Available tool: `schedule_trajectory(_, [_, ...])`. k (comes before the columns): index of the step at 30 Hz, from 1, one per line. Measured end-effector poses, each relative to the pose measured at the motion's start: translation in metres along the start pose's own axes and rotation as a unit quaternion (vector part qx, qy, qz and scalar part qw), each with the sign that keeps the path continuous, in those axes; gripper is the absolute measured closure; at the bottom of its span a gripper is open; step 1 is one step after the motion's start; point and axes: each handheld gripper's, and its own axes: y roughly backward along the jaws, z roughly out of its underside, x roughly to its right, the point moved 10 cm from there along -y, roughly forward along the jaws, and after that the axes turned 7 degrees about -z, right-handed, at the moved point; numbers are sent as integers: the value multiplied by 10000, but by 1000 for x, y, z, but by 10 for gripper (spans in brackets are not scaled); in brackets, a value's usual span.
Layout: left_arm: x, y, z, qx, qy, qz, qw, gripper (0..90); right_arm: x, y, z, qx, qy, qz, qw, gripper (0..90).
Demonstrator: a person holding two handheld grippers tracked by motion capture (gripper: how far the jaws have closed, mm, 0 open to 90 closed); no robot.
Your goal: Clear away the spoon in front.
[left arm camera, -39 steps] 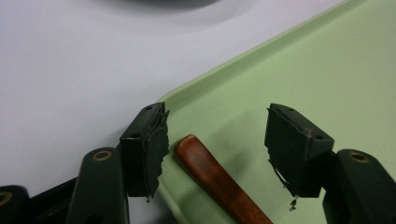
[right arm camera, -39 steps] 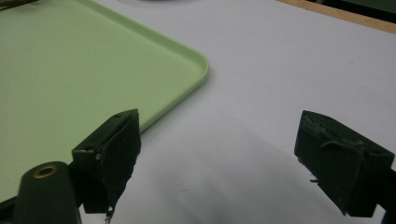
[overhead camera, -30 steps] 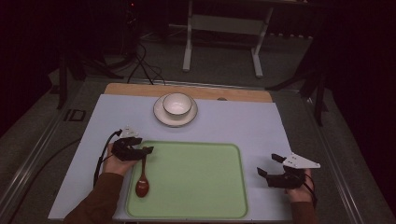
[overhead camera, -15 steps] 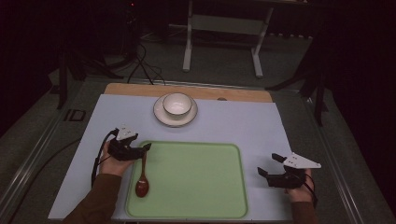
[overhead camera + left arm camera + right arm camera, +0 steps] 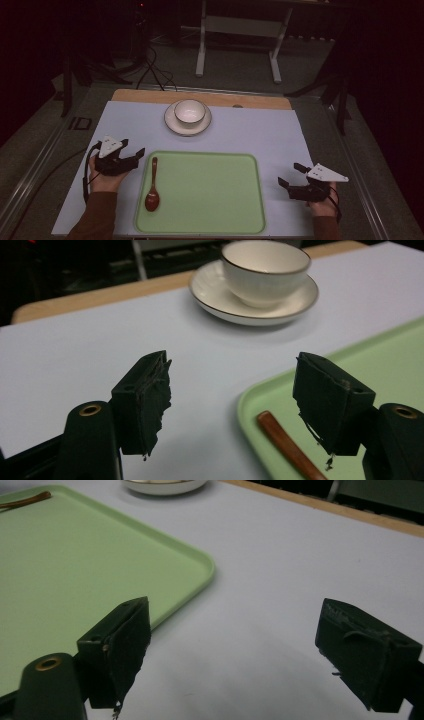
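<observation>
A brown wooden spoon [image 5: 152, 186] lies along the left side of a green tray [image 5: 210, 220], bowl end toward me. My left gripper [image 5: 133, 149] is open just left of the tray's far left corner, near the spoon's handle tip and holding nothing. In the left gripper view the gripper [image 5: 235, 405] has wide-apart jaws, with the spoon handle [image 5: 286, 445] low between them on the tray [image 5: 390, 365]. My right gripper [image 5: 291, 175] is open over the white mat, right of the tray. The right gripper view shows this gripper [image 5: 240, 650] empty beside the tray's corner [image 5: 200, 565].
A white bowl [image 5: 189, 111] stands on a white saucer [image 5: 172, 125] on the mat beyond the tray; the bowl [image 5: 265, 265] sits ahead in the left gripper view. A wooden strip [image 5: 250, 100] runs along the table's far edge. Cables and a stand lie on the dark floor beyond.
My left gripper has drawn a little to the left, away from the spoon's handle. The spoon lies still on the tray. The right gripper has barely moved.
</observation>
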Motion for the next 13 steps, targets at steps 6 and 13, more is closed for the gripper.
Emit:
schedule_trajectory(6, [-15,16,3,203,89,-301,9993,306,2,4,-5,194,36,99,9998,143])
schedule_trajectory(13, [-23,26,5,387,116,-502,9979,295,2,5,-6,234,60,138,9996,144])
